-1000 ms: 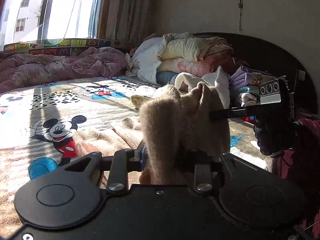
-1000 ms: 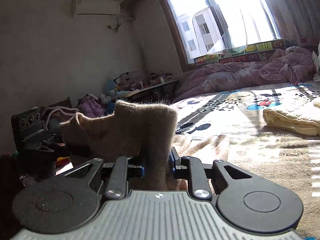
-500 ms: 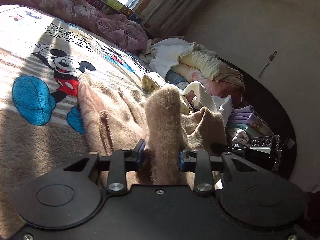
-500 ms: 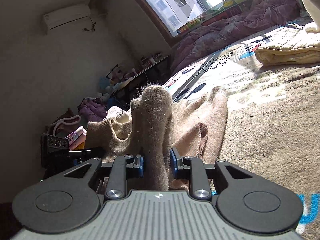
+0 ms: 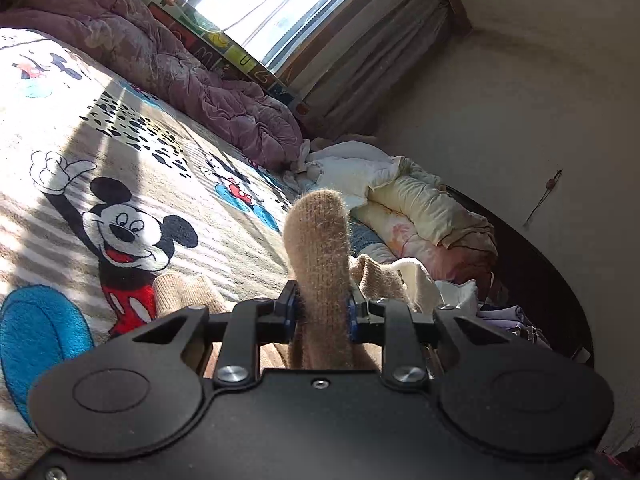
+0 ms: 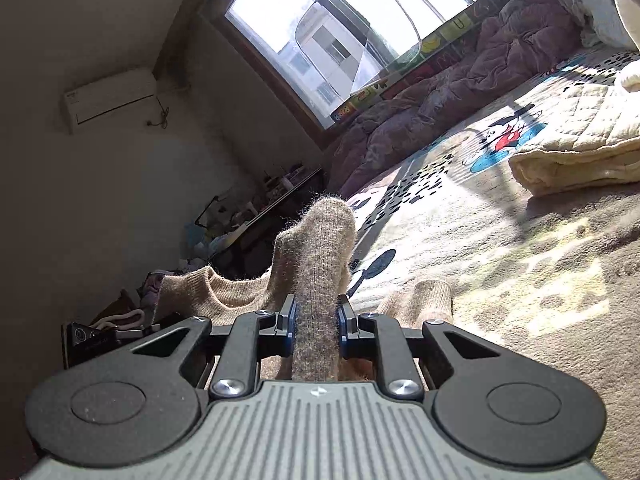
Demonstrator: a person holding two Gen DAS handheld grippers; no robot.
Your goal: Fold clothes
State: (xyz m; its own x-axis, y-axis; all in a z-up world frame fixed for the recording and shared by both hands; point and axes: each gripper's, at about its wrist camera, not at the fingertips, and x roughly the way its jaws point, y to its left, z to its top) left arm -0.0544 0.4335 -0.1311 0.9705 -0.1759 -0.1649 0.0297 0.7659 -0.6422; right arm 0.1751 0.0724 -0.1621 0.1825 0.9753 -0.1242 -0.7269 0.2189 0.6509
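Plainly, the left gripper (image 5: 320, 312) and the right gripper (image 6: 316, 318) each pinched a bunched fold of the tan knit sweater (image 6: 316, 248), which trailed ahead of both onto the blanket (image 6: 520, 272). Uneven pulling could likely twist the fold, or slippery knit could escape.

Sunlit window (image 6: 352, 36) above bed; cartoon-print blanket (image 5: 132, 184); purple quilt (image 5: 192, 92) along sill; wall air conditioner (image 6: 110, 98).
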